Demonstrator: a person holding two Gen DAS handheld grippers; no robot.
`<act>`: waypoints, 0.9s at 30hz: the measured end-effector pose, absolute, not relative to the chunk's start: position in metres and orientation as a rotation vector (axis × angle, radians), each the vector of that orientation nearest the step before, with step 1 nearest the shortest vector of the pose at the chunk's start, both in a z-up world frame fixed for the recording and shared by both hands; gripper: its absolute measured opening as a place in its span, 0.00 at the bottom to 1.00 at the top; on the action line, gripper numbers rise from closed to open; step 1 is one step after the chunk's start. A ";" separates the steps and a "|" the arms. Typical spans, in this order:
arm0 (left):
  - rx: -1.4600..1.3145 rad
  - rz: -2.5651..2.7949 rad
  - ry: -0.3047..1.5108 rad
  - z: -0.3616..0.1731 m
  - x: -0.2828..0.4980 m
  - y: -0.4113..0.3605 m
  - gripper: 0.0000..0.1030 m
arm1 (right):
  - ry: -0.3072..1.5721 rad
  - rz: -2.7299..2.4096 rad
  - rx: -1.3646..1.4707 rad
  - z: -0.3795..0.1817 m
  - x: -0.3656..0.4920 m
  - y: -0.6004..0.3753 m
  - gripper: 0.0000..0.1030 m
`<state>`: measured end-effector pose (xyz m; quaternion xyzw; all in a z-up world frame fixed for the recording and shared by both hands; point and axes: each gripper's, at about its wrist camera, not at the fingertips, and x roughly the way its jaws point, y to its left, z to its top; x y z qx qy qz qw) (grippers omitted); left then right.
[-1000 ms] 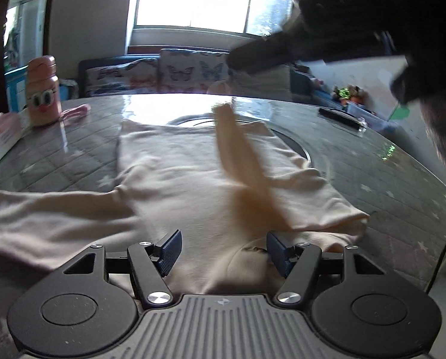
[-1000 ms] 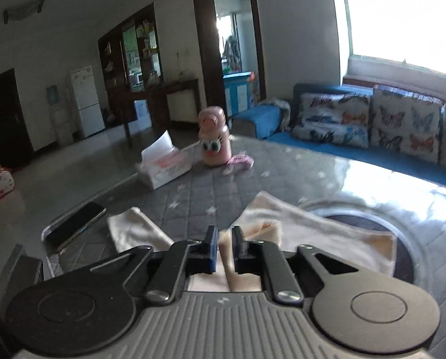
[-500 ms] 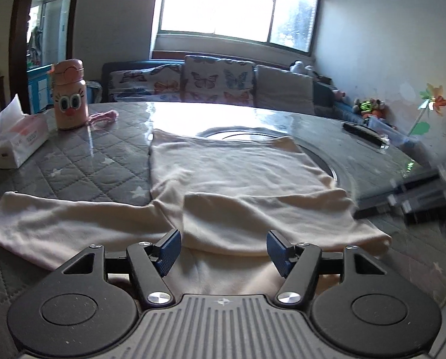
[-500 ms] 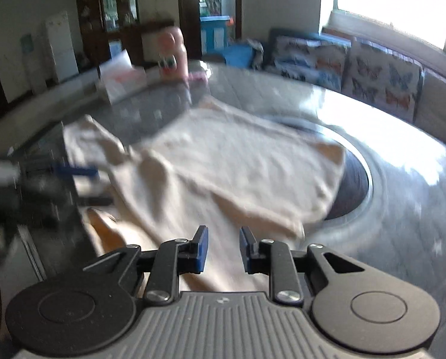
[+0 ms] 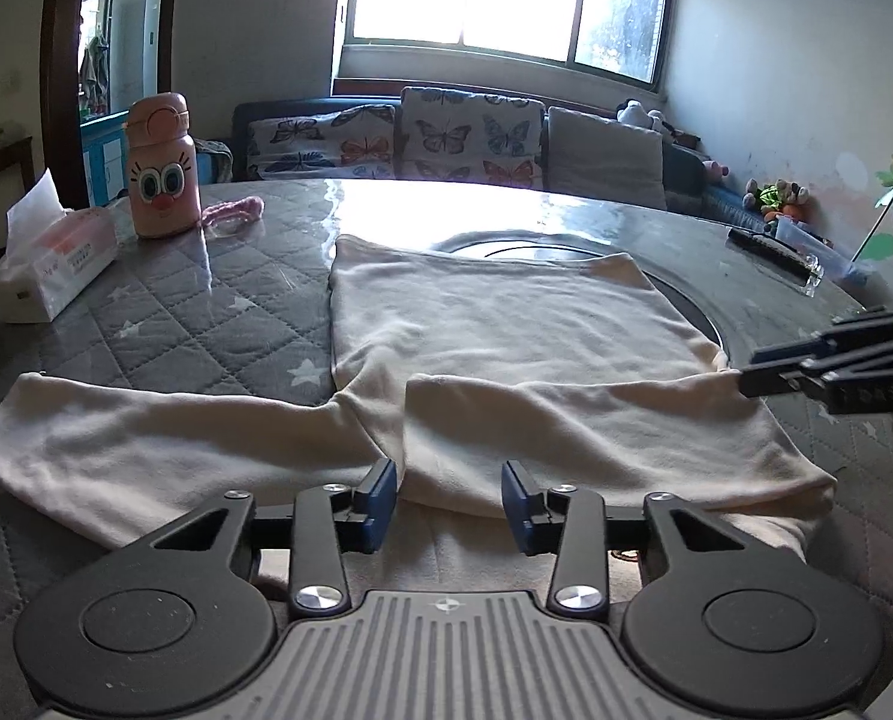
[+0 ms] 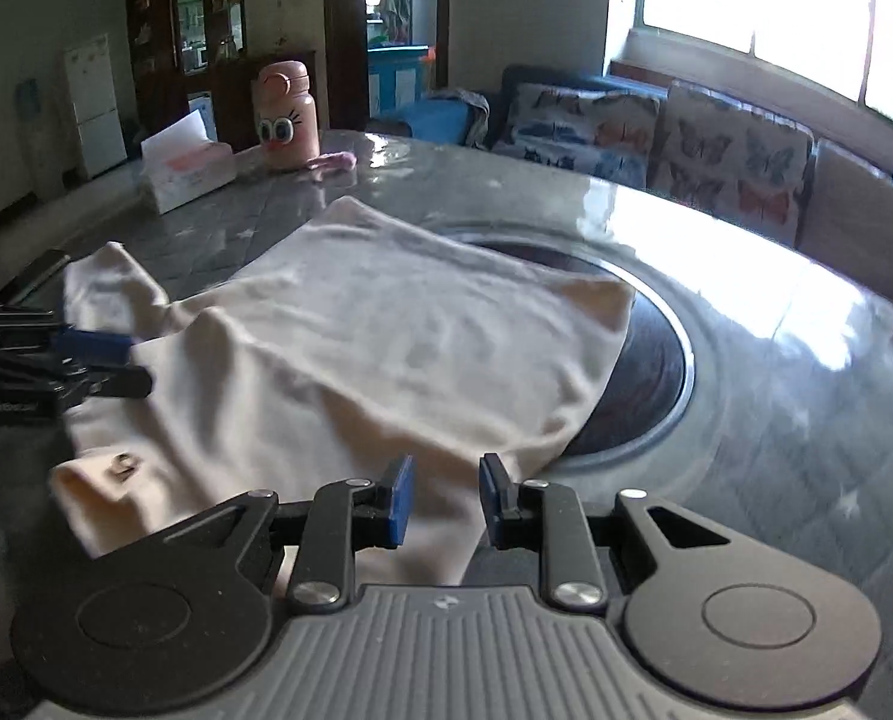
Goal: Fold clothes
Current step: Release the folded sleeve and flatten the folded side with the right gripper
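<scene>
Since the earlier frame, the sleeve (image 5: 566, 420) has dropped from the right hand-held gripper (image 6: 440, 498) and lies folded across the shirt (image 5: 494, 324), spread on the tabletop (image 5: 218, 312). Right jaws released over the shirt's near edge. Left hand-held gripper (image 5: 449, 501): jaws closing, straddling the collar-side edge, pads not touching.

The left gripper (image 5: 449, 501) is tilted downward at the near edge of the worktop, its jaws closing with nothing pressed between them. The right gripper (image 6: 442, 501) is angled downward too, jaws slightly parted, nothing gripped.
</scene>
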<state>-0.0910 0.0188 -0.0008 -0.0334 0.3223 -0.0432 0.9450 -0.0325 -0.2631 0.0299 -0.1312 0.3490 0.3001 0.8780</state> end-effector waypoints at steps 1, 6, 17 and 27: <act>-0.065 -0.086 0.656 -0.001 -0.091 0.019 0.36 | 0.726 0.632 -0.282 0.028 -0.028 -0.261 0.22; -0.053 -0.077 0.657 -0.002 -0.090 0.020 0.22 | 0.726 0.679 -0.359 0.017 -0.016 -0.254 0.22; -0.101 -0.113 0.640 0.012 -0.094 0.022 0.07 | 0.689 0.649 -0.385 0.025 -0.023 -0.269 0.00; -0.083 -0.048 0.670 0.005 -0.087 0.030 0.11 | 0.693 0.639 -0.320 0.025 -0.027 -0.281 0.06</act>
